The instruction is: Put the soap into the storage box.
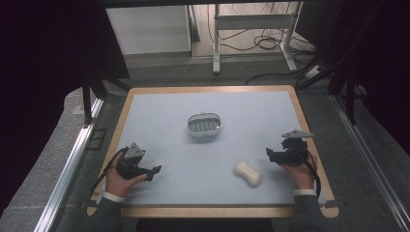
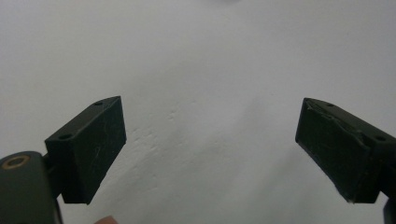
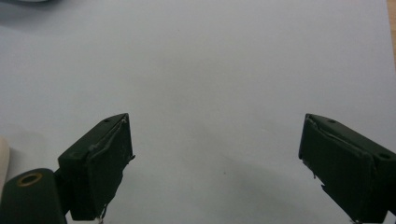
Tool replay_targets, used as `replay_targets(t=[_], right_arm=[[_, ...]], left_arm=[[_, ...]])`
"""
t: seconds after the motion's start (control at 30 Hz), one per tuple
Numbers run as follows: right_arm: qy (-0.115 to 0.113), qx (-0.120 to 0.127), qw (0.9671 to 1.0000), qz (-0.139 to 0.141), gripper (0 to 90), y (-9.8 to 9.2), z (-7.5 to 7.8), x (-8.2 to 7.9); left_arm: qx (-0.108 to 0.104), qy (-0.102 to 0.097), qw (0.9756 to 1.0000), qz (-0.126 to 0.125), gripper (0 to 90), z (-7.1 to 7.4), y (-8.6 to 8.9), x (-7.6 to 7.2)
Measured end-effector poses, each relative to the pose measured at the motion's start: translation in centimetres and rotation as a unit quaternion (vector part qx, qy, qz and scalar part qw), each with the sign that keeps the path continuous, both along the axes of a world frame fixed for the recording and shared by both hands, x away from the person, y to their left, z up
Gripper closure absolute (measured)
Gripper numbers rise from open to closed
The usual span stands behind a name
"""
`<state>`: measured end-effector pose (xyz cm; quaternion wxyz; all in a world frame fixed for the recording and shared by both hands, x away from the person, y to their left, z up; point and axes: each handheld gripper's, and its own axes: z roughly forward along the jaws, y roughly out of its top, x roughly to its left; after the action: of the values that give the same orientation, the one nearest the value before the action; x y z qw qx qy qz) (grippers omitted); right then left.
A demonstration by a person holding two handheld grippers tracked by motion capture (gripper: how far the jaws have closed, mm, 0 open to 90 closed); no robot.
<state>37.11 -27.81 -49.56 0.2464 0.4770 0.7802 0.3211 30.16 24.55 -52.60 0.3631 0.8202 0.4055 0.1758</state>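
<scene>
- Left gripper [image 1: 153, 170] sits at the near left of the bench [image 1: 159, 104], jaws spread wide with nothing between them.
- Soap dish [image 1: 204, 124] stands mid-bench, farther off, and looks unfilled for now.
- Soap bar [image 1: 247, 174] lies near right, well apart from the dish and untouched.
- Right gripper [image 1: 269, 153] hangs just right of the soap, jaws gaping, holding nothing.
- Reading it: nothing started yet. The grab, the carry and the drop into the dish are all left.
</scene>
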Motion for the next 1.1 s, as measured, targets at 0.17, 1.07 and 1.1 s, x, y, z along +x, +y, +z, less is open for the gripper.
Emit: replay_targets(t=[0.17,1.07,1.1], right_arm=[[0.003,0.000,1.0000,0.003,9.5,0.03,-0.04,0.01],[0.008,0.024,0.9994,0.023,15.4,-0.58,0.94,-0.66],[0.008,0.024,0.9994,0.023,15.4,-0.58,0.94,-0.66]], left_arm=[[0.000,-0.002,1.0000,0.003,9.1,0.05,0.10,-0.08],[0.001,-0.001,1.0000,-0.001,9.1,-0.03,-0.01,0.07],[0.001,-0.001,1.0000,-0.001,9.1,-0.05,-0.05,0.06]])
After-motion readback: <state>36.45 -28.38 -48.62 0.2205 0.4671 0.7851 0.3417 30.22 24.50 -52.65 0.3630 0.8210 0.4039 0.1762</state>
